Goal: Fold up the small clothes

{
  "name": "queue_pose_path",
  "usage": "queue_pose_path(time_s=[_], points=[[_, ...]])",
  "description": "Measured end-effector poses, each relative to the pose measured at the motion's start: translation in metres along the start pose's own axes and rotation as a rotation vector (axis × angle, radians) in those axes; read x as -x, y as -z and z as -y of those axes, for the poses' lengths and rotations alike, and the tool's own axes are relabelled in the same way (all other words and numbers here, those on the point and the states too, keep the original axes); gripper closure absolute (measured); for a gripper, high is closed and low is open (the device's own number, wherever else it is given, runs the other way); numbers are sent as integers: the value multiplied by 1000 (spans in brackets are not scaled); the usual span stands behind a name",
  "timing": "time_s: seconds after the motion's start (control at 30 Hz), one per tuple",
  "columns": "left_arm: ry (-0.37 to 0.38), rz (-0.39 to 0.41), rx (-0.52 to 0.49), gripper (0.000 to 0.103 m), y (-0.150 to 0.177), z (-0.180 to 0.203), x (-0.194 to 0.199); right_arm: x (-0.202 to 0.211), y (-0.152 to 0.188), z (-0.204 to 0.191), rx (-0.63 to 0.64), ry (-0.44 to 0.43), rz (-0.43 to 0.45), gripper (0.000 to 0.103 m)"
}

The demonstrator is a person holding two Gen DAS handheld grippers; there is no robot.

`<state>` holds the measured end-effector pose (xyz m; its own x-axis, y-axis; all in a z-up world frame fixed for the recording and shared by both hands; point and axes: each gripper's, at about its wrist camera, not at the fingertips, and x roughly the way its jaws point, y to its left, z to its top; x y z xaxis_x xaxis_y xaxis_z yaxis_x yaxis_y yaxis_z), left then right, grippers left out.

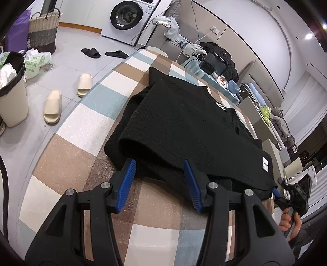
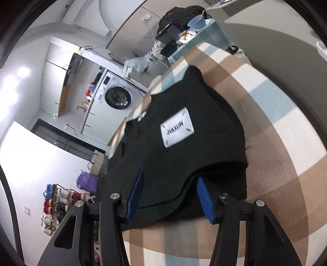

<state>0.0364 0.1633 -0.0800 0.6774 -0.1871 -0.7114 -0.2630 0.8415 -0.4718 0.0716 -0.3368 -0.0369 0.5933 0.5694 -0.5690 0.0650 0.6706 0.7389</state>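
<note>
A black knit garment (image 1: 184,126) lies partly folded on a checked brown, cream and blue tablecloth (image 1: 85,126). It has a white JIAKUN label (image 2: 176,130). My left gripper (image 1: 159,169) is open, its blue pads on either side of the near folded edge. My right gripper (image 2: 169,184) is open too, its pads astride the garment's near hem (image 2: 173,202). The right gripper also shows in the left wrist view (image 1: 276,192) at the garment's right corner, held by a hand.
Floor to the left holds cream slippers (image 1: 67,100), black slippers (image 1: 91,52), a bin (image 1: 12,90), a woven basket (image 1: 43,30) and a washing machine (image 1: 130,18). A second table behind carries a black box (image 1: 213,63) and blue bowl (image 1: 235,86).
</note>
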Motion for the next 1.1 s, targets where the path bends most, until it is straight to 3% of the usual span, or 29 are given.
queue_pose_path(time_s=[0.33,0.5,0.6,0.73,0.8,0.83,0.87,0.9,0.97,1.0,1.1], points=[[44,-52,62,55,-4,-10,-28,-6,7,4,2,2,-19,50],[97,19,-21,55,-11,11,-16,-5,7,5,1,2,-19,50],[74,11,-47,55,-16,17,-22,-5,6,6,-1,1,-18,50],[63,-13,20,55,-22,6,-37,-5,6,5,2,1,-15,50],[60,-1,43,61,-26,3,-43,-5,6,6,1,4,-9,51],[58,12,49,78,-29,3,-45,-5,5,5,1,9,5,52],[53,20,42,97,-33,5,-47,-5,4,5,2,12,13,61],[46,24,31,100,-36,7,-49,-5,1,4,2,22,25,77],[50,61,30,100,-46,10,-49,-7,-6,4,-14,25,39,92],[57,77,24,100,-53,14,-48,-6,-10,3,-17,21,57,97],[78,125,4,100,-76,25,-44,-4,-29,-10,-5,-8,104,98]])
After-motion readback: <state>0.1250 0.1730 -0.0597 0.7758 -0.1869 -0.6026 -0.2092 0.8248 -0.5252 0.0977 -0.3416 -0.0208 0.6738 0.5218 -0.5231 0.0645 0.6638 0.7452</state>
